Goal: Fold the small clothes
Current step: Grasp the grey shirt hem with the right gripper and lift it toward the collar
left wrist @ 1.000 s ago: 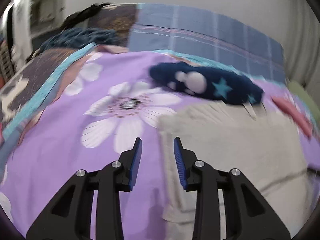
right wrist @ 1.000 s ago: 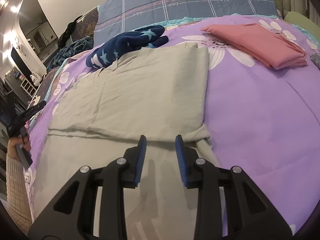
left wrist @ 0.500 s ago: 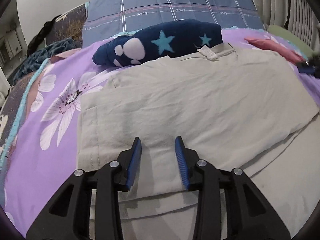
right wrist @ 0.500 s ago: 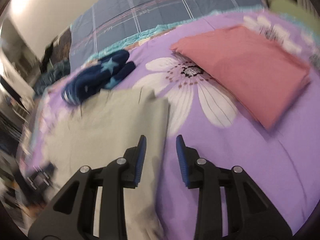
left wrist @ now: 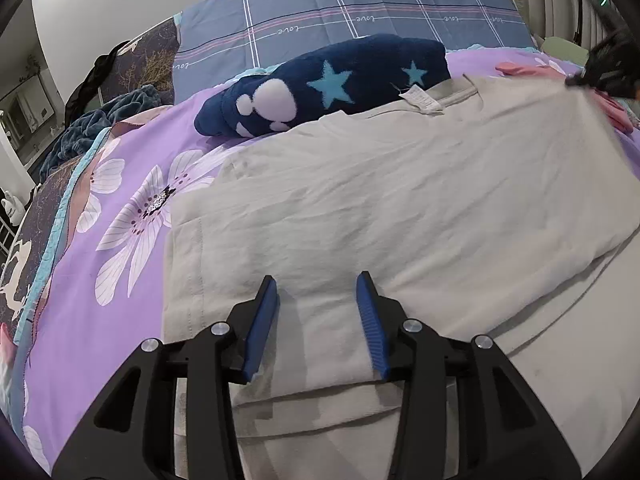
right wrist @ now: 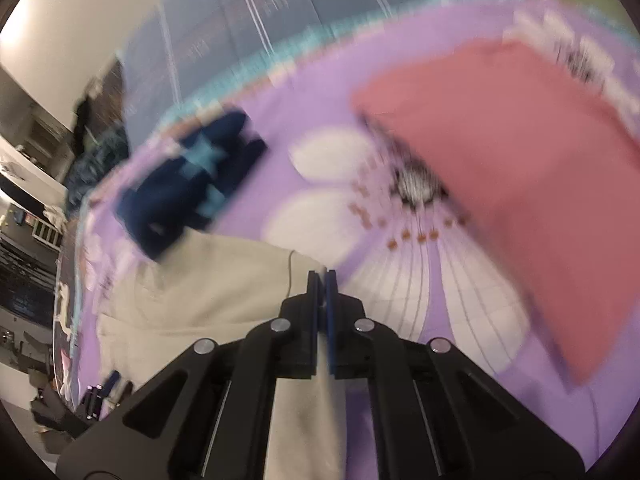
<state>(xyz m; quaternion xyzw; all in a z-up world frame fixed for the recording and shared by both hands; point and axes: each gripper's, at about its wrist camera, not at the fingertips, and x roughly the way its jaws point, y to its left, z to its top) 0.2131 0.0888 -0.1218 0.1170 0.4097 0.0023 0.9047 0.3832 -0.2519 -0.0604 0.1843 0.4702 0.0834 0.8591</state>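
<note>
Purple floral bedspread (left wrist: 120,280): left gripper (left wrist: 318,312) spread over wrinkled beige cotton garment (left wrist: 400,200); right gripper (right wrist: 322,280) pinching its corner. Rec. pull edges taut, aligned.

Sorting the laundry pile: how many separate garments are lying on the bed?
3. The beige garment lies spread in the middle, its far corner pinched by the right hand-held gripper. The navy star-print garment lies behind it. The pink folded garment lies to its right. Others may be hidden.
</note>
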